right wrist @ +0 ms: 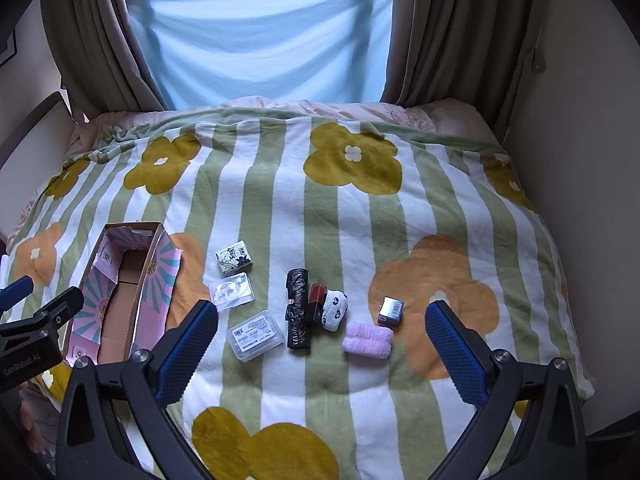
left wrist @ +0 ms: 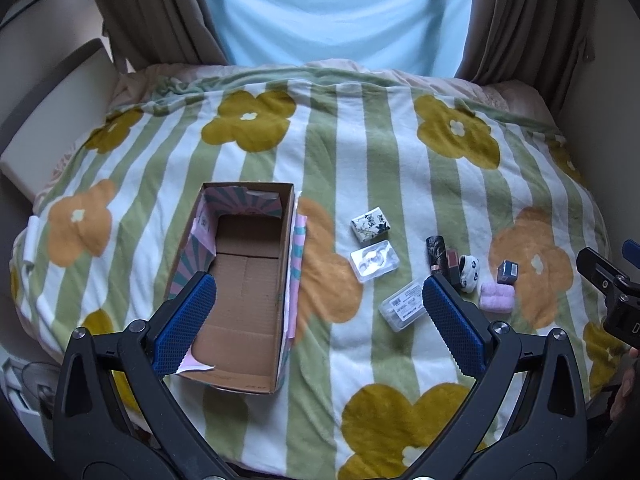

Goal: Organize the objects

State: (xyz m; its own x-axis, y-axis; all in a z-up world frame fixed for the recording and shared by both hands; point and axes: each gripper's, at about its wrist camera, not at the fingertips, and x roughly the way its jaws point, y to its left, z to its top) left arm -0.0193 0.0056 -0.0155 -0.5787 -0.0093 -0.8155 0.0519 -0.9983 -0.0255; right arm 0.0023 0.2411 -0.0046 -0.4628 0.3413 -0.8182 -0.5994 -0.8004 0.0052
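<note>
An open cardboard box [left wrist: 244, 284] [right wrist: 120, 300] lies empty on the flowered blanket. To its right lie small items: a floral tissue pack [right wrist: 235, 256] [left wrist: 370, 224], a clear blister case [right wrist: 232, 292] [left wrist: 374, 266], a clear labelled box [right wrist: 254, 335] [left wrist: 402, 308], a black roll [right wrist: 298, 312], a red lipstick [right wrist: 317, 298], a white patterned sock [right wrist: 334, 309], a pink towel roll [right wrist: 368, 339] [left wrist: 497, 298] and a small grey box [right wrist: 390, 311] [left wrist: 508, 271]. My left gripper [left wrist: 316, 316] is open above the box's near end. My right gripper [right wrist: 322, 340] is open above the items.
The striped blanket [right wrist: 320, 208] covers the bed. A blue sheet [right wrist: 260, 40] and brown curtains [right wrist: 448, 32] hang behind it. A headboard [left wrist: 52, 120] stands at the left and a wall [right wrist: 580, 160] at the right.
</note>
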